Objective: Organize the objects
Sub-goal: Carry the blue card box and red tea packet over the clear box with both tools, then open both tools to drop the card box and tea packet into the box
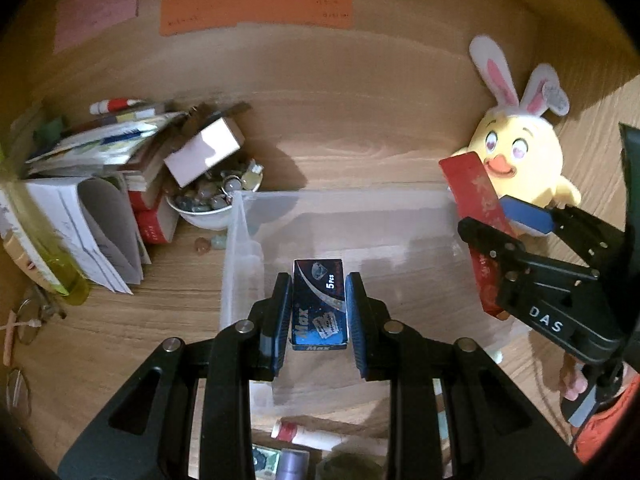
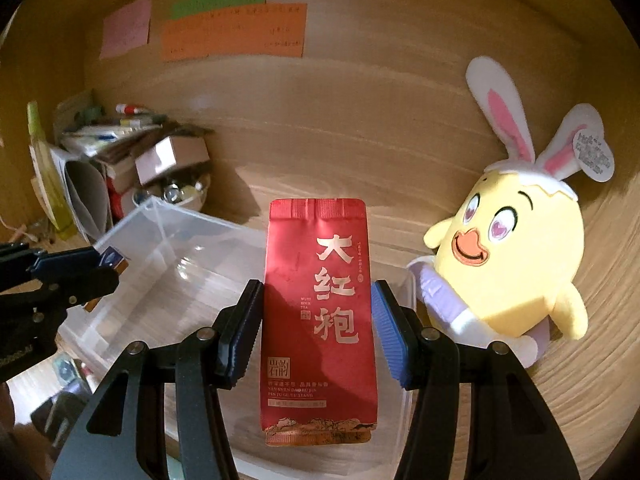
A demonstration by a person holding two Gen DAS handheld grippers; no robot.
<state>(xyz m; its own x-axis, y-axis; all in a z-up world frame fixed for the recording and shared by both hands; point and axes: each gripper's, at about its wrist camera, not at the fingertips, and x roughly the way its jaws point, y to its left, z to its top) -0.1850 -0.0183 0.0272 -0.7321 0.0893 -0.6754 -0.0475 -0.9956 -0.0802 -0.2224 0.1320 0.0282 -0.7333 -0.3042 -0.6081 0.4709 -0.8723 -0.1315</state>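
The clear rectangular plastic bin [image 1: 240, 240] is sitting on the wooden desk surface [image 1: 160, 292], and both grippers are hovering over it. Its near edge is being hidden by the gripper bodies in both wrist views, and its transparent walls are hard to trace against the wood.

The left gripper [image 1: 319, 312] is clamping a small dark blue cardboard box [image 1: 319, 304] printed "Max" and "5 Pcs" between its blue pads, above the near left part of the bin. The box's small print is too blurred to read.

The right gripper [image 2: 316, 328] is holding a flat red foil tea packet [image 2: 319, 320] upright by its side edges, over the right end of the bin. The packet is showing large pale Chinese characters and a gold landscape band along its bottom. In the left wrist view, only a red strip of it is showing behind the gripper.

A yellow plush chick with white rabbit ears [image 2: 516, 256] is leaning at the far right, just beside the bin. A white bowl of stones [image 1: 208, 204] and a stack of books and papers [image 1: 100, 184] are lying at the far left, blurred and partly overlapping.
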